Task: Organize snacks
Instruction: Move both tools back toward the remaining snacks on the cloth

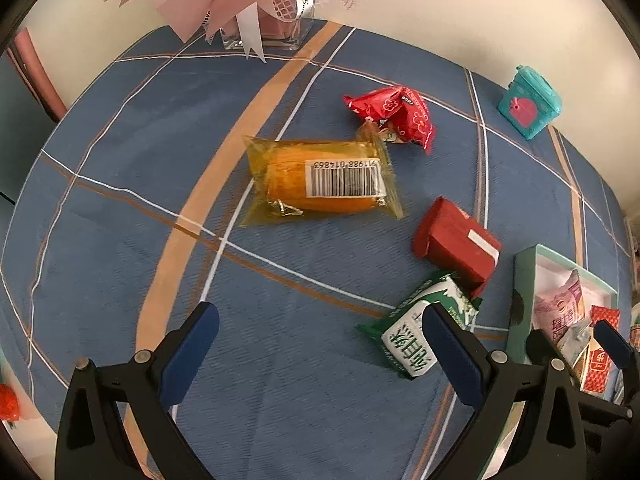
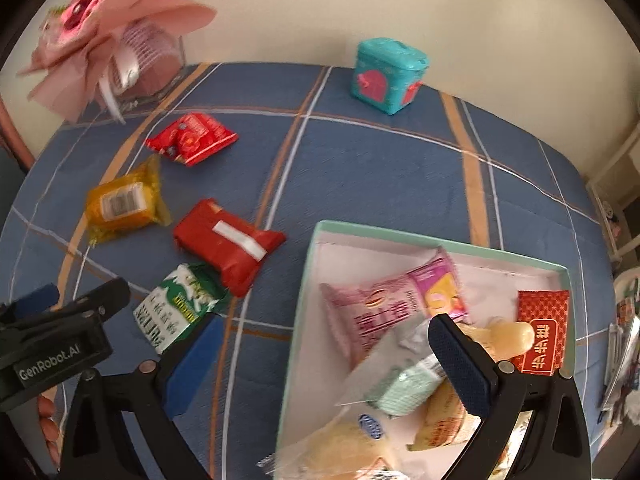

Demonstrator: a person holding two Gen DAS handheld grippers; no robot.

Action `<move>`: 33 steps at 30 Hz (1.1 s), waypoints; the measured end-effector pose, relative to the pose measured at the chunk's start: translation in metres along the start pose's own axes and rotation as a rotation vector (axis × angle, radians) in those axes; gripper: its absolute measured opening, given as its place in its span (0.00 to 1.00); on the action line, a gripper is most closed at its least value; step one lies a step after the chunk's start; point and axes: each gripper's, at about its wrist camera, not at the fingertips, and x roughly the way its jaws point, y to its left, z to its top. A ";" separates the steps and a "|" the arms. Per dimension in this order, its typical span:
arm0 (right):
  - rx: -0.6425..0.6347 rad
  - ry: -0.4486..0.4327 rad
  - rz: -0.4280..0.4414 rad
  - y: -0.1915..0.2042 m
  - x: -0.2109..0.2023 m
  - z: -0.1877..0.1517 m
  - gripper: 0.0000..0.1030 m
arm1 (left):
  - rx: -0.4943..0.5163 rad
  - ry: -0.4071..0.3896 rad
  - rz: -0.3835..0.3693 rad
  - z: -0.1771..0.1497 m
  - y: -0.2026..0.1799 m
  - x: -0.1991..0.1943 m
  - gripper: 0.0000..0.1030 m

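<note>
Loose snacks lie on the blue plaid tablecloth: a yellow packet with a barcode (image 1: 324,178) (image 2: 122,202), a small red packet (image 1: 394,114) (image 2: 192,138), a dark red packet with a white strip (image 1: 456,244) (image 2: 230,242) and a green-and-white packet (image 1: 420,326) (image 2: 176,306). A mint-rimmed white box (image 2: 308,280) (image 1: 522,280) holds several snacks. My left gripper (image 1: 320,356) is open and empty above the cloth, its right finger beside the green packet. My right gripper (image 2: 324,364) is open and empty over the box's left edge.
A glass vase with a pink paper bouquet (image 1: 260,4) (image 2: 120,36) stands at the table's far edge. A teal box with a pink shape (image 1: 528,102) (image 2: 390,76) stands at the far right by the wall. The left gripper's body (image 2: 52,340) shows in the right wrist view.
</note>
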 end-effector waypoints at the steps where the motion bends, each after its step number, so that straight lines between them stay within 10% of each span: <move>1: 0.019 -0.003 0.002 -0.006 -0.001 0.000 1.00 | 0.005 0.001 0.005 0.000 -0.002 0.001 0.98; 17: 0.096 0.014 -0.011 -0.033 0.004 0.002 1.00 | 0.201 0.065 -0.003 -0.010 -0.056 0.027 0.98; 33: 0.085 0.006 0.037 -0.021 0.004 0.005 1.00 | -0.016 0.023 0.032 0.005 -0.018 0.034 0.98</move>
